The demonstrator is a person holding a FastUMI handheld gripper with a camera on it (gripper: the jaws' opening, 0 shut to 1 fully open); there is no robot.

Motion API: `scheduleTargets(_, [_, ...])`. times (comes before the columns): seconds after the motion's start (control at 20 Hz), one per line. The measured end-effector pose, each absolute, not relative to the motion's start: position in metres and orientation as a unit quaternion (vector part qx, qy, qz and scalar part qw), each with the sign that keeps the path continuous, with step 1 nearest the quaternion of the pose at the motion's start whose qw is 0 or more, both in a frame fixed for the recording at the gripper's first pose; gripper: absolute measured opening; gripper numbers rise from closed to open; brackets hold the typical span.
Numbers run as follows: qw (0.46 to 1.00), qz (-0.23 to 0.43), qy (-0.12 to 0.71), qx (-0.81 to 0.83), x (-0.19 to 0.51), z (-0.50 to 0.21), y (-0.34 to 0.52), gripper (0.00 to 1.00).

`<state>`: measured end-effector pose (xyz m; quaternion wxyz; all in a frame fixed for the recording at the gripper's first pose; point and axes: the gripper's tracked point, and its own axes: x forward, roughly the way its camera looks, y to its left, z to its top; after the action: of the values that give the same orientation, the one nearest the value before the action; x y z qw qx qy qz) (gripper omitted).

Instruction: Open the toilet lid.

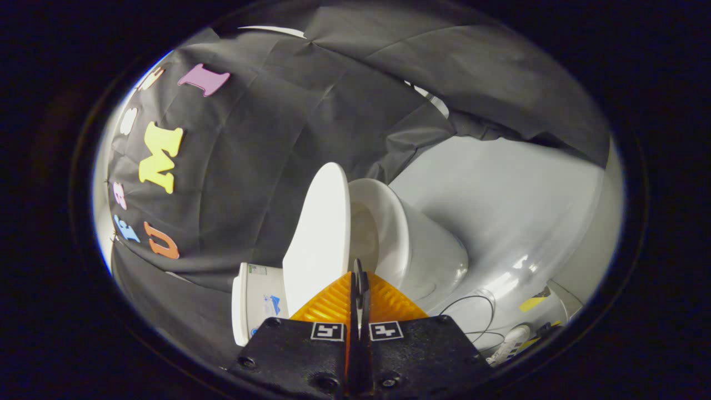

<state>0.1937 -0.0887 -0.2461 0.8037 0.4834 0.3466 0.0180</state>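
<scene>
The smooth, oval toilet lid (319, 233) stands raised, apart from the glossy rounded bowl (427, 250). The gripper (358, 278), fingers pressed together on nothing, sits just before it.

Black cloth wall (261, 144) covers the left and top of the frame, creased and seamed. Pale glossy floor (500, 211) fills the right side, with bright light reflections lower right. Thin dark cable (477, 303) loops over the floor at lower right. White power strip (508, 340) lies near the bottom right; yellow tape (532, 304) just above it.
</scene>
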Motion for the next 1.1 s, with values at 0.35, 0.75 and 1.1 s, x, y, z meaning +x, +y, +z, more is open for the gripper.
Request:
scheduleTargets(0.35, [0.816, 0.023, 0.332, 0.473, 0.195, -0.211, -0.076, 0.04])
scheduleTargets(0.75, [0.851, 0.033, 0.303, 0.428, 0.192, -0.169, -0.055, 0.04])
scheduleTargets(1.1, [0.871, 0.046, 0.278, 0.401, 0.19, -0.131, -0.031, 0.04])
